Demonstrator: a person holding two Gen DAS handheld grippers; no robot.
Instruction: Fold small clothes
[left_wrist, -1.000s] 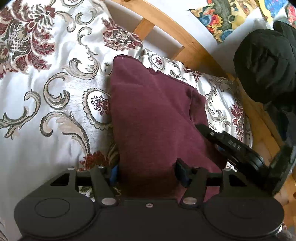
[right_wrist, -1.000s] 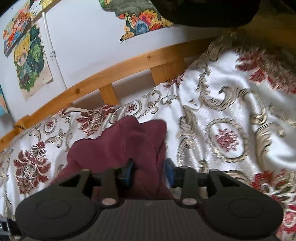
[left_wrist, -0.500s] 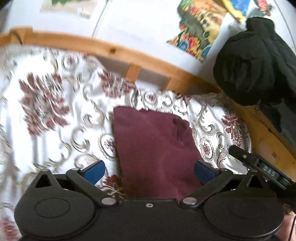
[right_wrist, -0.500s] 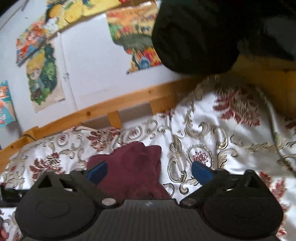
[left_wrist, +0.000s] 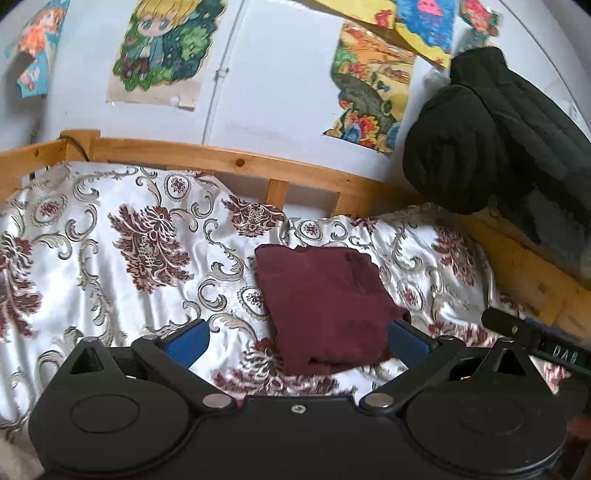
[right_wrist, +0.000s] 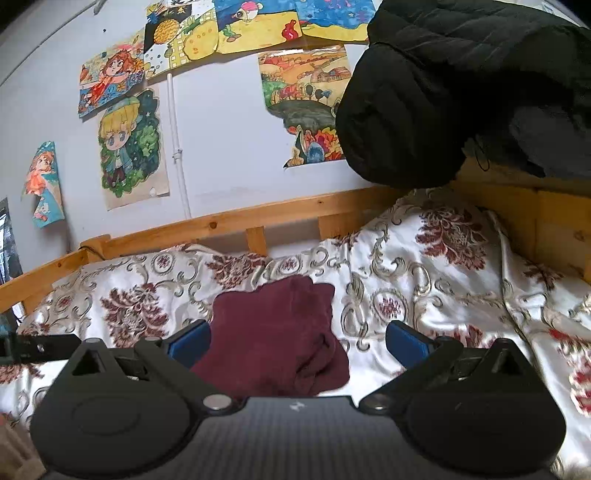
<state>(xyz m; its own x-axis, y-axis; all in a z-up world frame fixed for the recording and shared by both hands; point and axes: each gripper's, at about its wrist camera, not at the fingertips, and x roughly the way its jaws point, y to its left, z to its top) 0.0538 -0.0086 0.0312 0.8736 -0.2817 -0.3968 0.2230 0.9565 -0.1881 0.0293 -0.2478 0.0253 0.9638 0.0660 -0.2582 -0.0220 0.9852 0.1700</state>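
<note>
**Both grippers wide open above the folded maroon cloth**

Here's the left gripper (left_wrist: 298, 341), jaws spread wide, blue pads (left_wrist: 188, 341) far apart and nothing between them but air. It hangs above the bed, clear of the fabric. Over to the right gripper (right_wrist: 297, 341): same story, blue pads (right_wrist: 404, 341) splayed out to full stretch, gripping nothing.

And there's the maroon cloth (left_wrist: 325, 306), lying on the bedspread as a compact folded bundle, roughly rectangular, its near edge showing stacked layers. In the left wrist view it sits just ahead of the gripper, a little toward the right pad. From the right wrist view the maroon cloth (right_wrist: 277, 336) shows toward the left pad, its near corner rumpled where the folds bunch up.

Beneath it, the white satin bedspread (left_wrist: 110, 266) with dark red flowers and grey-gold scrolls, creased and rippled. Behind that runs the wooden bed rail (left_wrist: 229, 158), slats showing below it. On the pale wall above, colourful cartoon drawings (right_wrist: 129, 147) are stuck up. At the right, a black quilted jacket (right_wrist: 461, 92) hangs over the corner of the bed frame. The other gripper's black finger (left_wrist: 535, 339) pokes in at the right edge of the left wrist view.
</note>
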